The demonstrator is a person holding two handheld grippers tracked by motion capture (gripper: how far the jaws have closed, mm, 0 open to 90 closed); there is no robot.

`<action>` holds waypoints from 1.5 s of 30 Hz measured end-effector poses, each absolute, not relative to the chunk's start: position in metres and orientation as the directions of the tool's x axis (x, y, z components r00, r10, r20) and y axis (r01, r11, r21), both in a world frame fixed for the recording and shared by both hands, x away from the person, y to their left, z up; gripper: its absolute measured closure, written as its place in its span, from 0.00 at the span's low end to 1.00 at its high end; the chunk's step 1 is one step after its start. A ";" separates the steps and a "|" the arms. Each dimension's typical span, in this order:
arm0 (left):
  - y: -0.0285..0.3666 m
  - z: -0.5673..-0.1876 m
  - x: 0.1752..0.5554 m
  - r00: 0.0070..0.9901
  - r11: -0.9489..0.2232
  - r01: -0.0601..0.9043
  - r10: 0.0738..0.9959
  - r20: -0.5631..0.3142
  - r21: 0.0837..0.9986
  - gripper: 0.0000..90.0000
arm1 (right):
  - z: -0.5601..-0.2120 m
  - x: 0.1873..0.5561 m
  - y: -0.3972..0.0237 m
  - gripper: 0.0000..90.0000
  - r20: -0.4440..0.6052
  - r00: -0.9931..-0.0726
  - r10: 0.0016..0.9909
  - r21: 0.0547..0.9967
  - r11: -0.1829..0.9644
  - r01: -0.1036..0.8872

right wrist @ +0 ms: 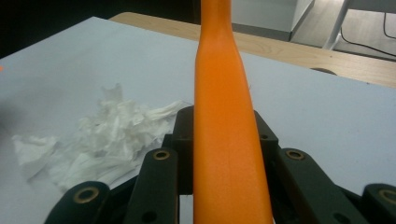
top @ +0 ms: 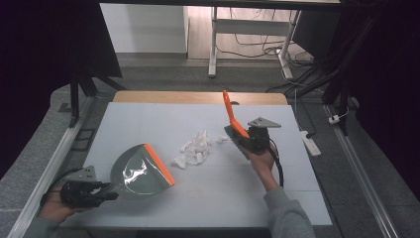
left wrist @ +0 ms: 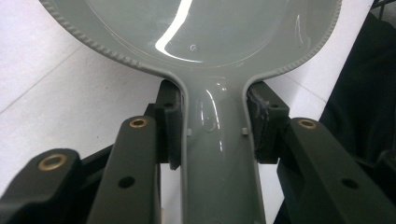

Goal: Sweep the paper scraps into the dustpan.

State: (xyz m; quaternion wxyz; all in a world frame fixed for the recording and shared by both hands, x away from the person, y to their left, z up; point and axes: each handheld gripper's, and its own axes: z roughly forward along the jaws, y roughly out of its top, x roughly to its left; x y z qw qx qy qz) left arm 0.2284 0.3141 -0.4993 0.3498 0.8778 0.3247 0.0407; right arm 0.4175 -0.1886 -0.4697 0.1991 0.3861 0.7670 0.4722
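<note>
The person's left hand (top: 53, 206) comes in low at the near-left corner of the surface (top: 148, 119), holding the left gripper (top: 110, 193) nearly flat and pointed toward the middle; its jaws are pinched on either side of the grey handle of one dustpan (top: 138, 171), and in the left gripper view both pads press against the narrow handle neck just below the pan's ribbed rim (left wrist: 116, 58). The dustpan rests on the surface with its orange lip (top: 159, 163) turned toward the centre. The right hand (top: 262, 161) reaches in from the near right, forearm angled up and inward in a grey sleeve (top: 289, 210), and carries the right gripper (top: 240, 134) raised off the surface; its jaws are clamped around one brush (top: 233, 119), whose orange handle (right wrist: 224, 135) stands up and tilts away toward the far edge, while the dark brush head sits just beside the gripper. One loose heap of crumpled white paper (top: 198, 148) lies between the two tools, near the brush head and a little apart from the dustpan's lip. The white surface lies open toward the far edge, where a wooden strip (top: 198, 97) shows, and along the near edge between the two arms. The right-hand edge is well apart from the right gripper.
</note>
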 end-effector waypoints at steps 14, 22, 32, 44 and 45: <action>0.299 -0.508 0.235 0.790 -0.570 0.557 0.588 -0.174 0.604 0.68 | -0.469 0.437 -0.188 0.78 0.040 -0.580 0.814 0.871 0.256 0.419; 0.299 -0.509 0.235 0.791 -0.573 0.560 0.585 -0.180 0.599 0.68 | -0.477 0.445 -0.189 0.78 0.043 -0.562 0.826 0.861 0.255 0.441; 0.296 -0.511 0.237 0.785 -0.570 0.572 0.589 -0.192 0.589 0.68 | -0.488 0.459 -0.181 0.78 0.029 -0.545 0.838 0.839 0.276 0.469; 0.286 -0.517 0.242 0.783 -0.578 0.583 0.586 -0.207 0.570 0.68 | -0.501 0.467 -0.173 0.78 0.030 -0.541 0.841 0.817 0.291 0.497; 0.285 -0.517 0.243 0.781 -0.577 0.587 0.589 -0.208 0.567 0.68 | -0.503 0.469 -0.172 0.78 0.020 -0.540 0.841 0.810 0.303 0.502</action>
